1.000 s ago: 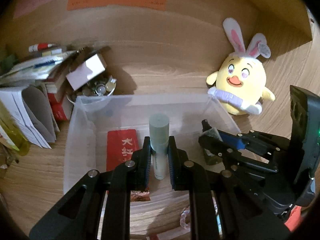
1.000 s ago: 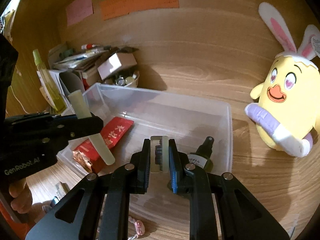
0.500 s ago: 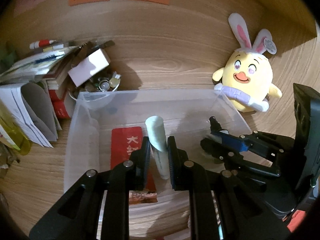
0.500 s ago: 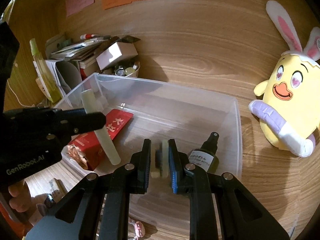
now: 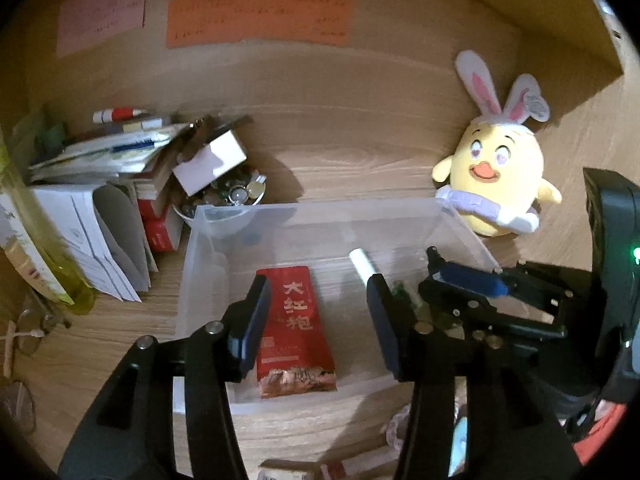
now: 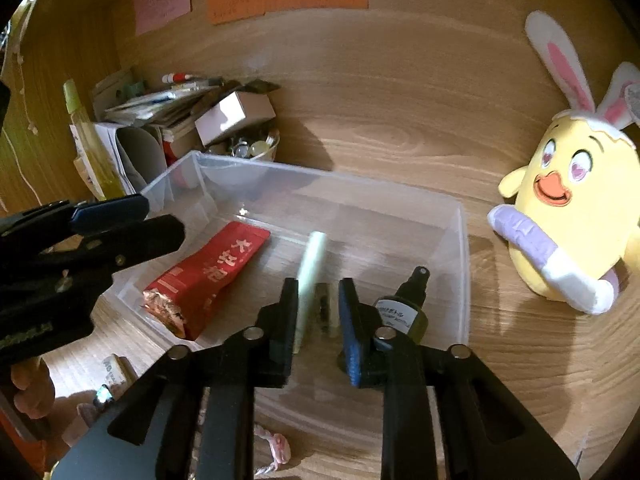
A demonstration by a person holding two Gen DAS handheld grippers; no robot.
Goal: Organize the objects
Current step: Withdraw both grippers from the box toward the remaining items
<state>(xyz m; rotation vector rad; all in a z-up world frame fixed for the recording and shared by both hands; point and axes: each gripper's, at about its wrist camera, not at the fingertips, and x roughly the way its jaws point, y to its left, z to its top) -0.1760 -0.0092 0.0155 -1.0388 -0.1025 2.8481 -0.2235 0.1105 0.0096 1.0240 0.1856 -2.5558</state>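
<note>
Black fingers [image 5: 256,320] with blue pads, silver screws.

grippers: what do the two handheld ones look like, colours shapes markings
Both are black, with angular scissor-like linkage arms joined by silver rivets and flat blue-faced pads. The left gripper and right gripper match; the right one's body shows a small green light, the left's blurred white lettering.
</note>
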